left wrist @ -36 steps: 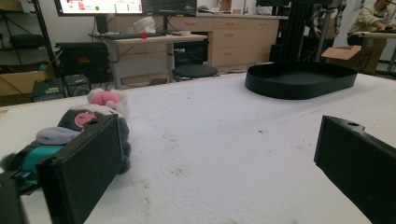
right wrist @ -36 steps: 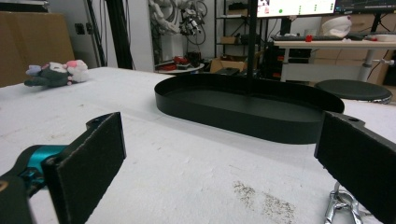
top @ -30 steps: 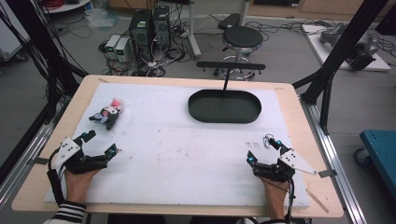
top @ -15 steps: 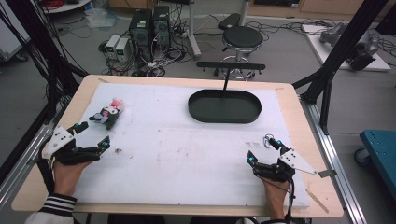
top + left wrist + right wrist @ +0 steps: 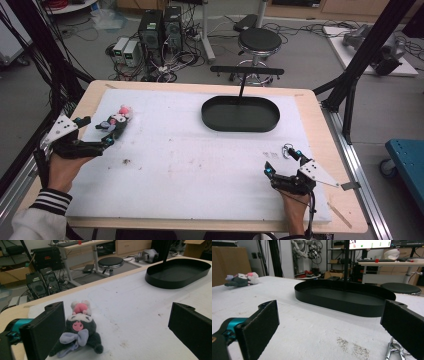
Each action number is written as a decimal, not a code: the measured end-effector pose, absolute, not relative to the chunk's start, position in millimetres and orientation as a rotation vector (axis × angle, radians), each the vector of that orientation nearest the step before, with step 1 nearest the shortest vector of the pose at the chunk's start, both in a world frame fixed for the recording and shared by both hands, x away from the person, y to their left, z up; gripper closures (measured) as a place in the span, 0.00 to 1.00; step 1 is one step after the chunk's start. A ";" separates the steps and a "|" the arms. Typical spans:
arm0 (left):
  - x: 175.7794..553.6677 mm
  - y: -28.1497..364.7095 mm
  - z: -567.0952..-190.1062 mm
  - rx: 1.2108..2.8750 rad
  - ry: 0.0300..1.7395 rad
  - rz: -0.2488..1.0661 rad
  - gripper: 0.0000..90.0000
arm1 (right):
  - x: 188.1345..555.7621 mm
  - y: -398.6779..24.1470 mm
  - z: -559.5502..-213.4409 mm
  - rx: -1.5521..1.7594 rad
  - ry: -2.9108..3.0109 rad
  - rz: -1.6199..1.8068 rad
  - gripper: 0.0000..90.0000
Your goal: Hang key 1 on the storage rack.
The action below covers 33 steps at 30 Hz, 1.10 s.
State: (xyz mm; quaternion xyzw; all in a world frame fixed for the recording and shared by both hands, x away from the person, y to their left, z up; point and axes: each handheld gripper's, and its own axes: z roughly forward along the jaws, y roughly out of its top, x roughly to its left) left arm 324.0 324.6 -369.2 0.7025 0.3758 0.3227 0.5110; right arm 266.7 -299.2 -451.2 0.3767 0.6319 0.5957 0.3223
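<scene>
The white mat [image 5: 200,165] covers nearly the whole table, and everything sits on it. The black tray [image 5: 240,114] lies at its far side, right of centre, empty, with a post rising from behind its far rim; it looks like the place things are meant to end up.

Well to the left of the tray, near the mat's far left corner, lies the plush toy [image 5: 116,121], a dark little animal with a pink topknot and a lilac bow, on its back with the bow toward the person.

The left gripper [image 5: 92,136] is right at the toy, jaws spread wide and empty. In the left gripper view the toy [image 5: 79,336] sits just inside one jaw with the other well off, so I'd guess the hand is lining up to close on it.

The right gripper [image 5: 280,163] rests near the person, well short of the tray, jaws apart and holding nothing, probably just waiting. A small metal clip [image 5: 395,350] lies by its jaw.
</scene>
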 end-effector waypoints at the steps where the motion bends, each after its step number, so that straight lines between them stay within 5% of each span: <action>1: 326.6 324.7 -367.3 1.702 0.908 0.782 0.02 | 266.4 -299.4 -451.3 0.999 1.660 1.565 0.01; 33: 413.1 326.8 -343.0 2.029 1.113 0.751 0.02 | 266.4 -299.4 -451.2 0.996 1.660 1.565 0.01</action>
